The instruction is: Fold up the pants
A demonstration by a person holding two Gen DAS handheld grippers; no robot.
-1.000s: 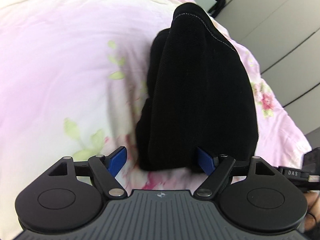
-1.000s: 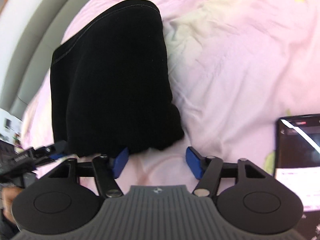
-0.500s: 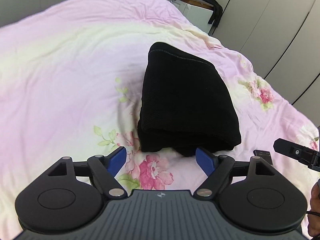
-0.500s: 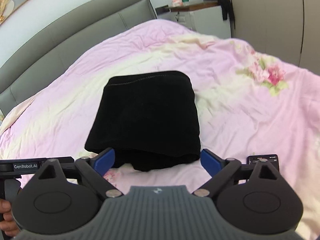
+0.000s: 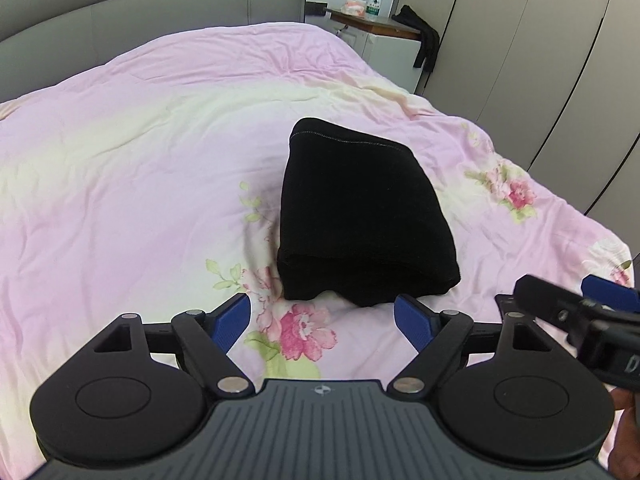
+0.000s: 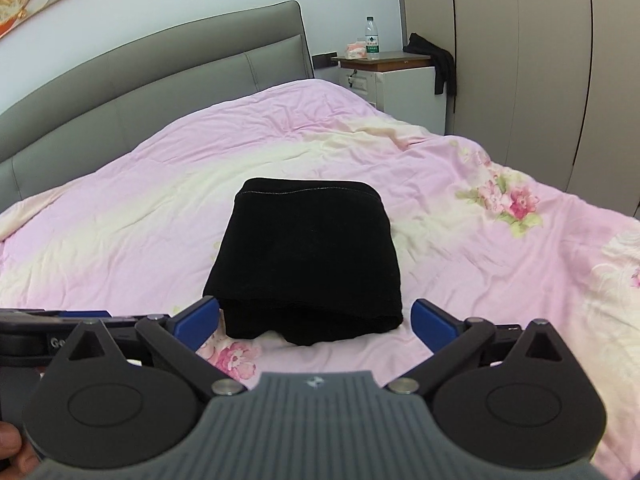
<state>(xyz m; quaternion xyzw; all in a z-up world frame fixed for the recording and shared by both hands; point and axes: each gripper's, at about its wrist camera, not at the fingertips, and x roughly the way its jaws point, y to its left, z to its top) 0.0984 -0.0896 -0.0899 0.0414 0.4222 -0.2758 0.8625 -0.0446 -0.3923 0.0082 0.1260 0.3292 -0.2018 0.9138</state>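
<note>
Evidently the black knitted pants are folded into a compact bundle on the pink floral bed, both the left claw and the right claw are held open and empty, and little appears left.

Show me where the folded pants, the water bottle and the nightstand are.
pants [image 6: 308,256]: right wrist view, middle of the top layer.
bottle [image 6: 372,42]: right wrist view, on its label.
nightstand [image 6: 404,88]: right wrist view, on its white front.
</note>
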